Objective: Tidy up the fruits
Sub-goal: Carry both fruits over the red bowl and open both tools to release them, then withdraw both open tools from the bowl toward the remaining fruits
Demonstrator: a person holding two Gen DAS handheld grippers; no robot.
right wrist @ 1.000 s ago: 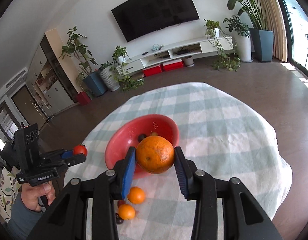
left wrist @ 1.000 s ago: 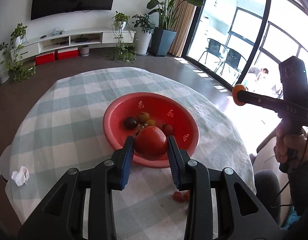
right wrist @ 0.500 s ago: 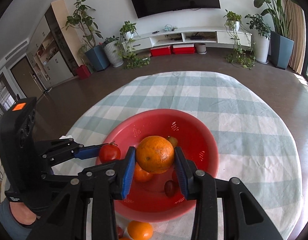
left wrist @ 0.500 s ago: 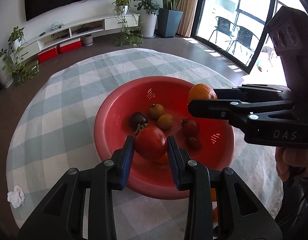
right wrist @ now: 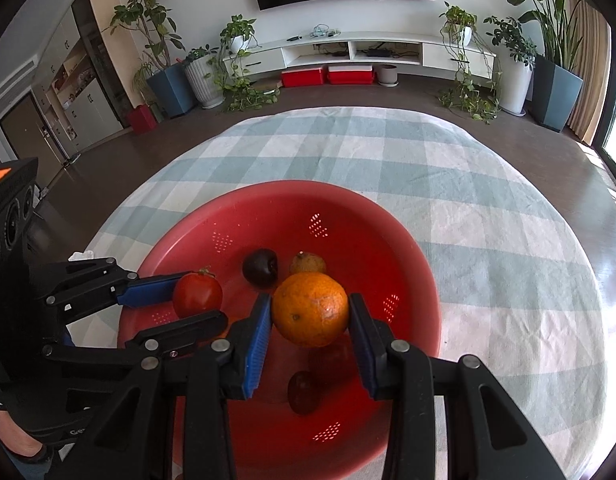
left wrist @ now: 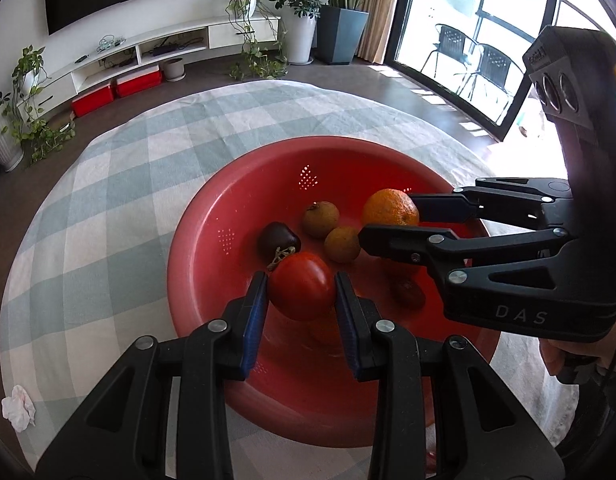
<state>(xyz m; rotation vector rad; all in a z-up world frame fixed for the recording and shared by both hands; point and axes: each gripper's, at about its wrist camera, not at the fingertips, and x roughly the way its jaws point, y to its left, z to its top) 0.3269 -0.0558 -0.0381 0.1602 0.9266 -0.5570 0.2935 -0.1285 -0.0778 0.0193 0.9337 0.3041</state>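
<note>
Left wrist view: both tongs have dropped over the red bowl (left wrist: pixel 196 240), left tongs (left wrist: pixel 302 300) clamping the tomato (left wrist: pixel 302 292), right tongs (right wrist: pixel 309 320) the orange (right wrist: pixel 309 310).

You're working in bright daylight that pours through the glass doors (left wrist: pixel 459 40) on the right, which blow out to white glare along that edge. Your fisheye lenses bend the room and darken every corner, while the red bowl (right wrist: pixel 268 216) glows with sunlit specks at its perforations. Both views stay sharp, with soft shadows on the checked cloth (left wrist: pixel 120 184).
</note>
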